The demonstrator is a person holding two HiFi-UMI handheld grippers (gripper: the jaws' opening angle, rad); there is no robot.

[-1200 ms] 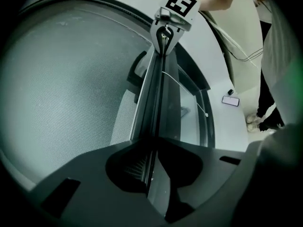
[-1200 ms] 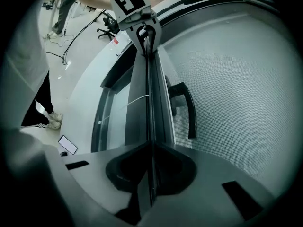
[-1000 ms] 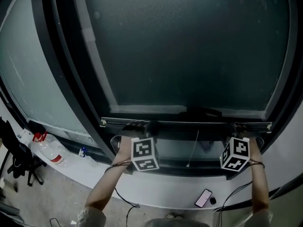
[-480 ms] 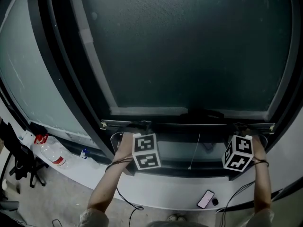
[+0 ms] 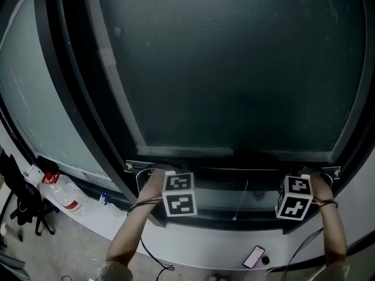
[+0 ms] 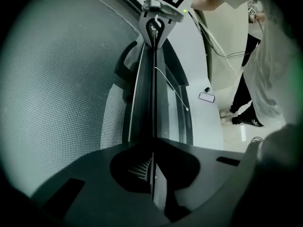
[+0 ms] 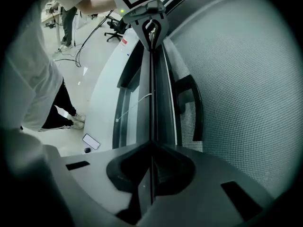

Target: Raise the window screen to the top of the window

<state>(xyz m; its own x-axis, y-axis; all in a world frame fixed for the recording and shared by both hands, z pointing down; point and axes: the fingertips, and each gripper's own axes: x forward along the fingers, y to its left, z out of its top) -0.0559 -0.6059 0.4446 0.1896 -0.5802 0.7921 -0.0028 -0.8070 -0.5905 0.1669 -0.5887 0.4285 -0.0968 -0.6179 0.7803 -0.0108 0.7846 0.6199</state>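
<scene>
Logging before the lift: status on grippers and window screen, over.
Left gripper closing on bottom rail, right gripper shut on it. Window screen not yet raised. Pull cord dangles between grippers.

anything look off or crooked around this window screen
Nothing looks damaged or crooked: the screen's bottom rail sits about level. Only strays: a phone lying on the white ledge below and a plastic bottle on the floor.

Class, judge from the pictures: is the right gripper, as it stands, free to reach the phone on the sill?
Probably not yet. The right gripper is shut on the screen's rail and must let go first. The phone lies on the sill below it, with nothing visibly between.
</scene>
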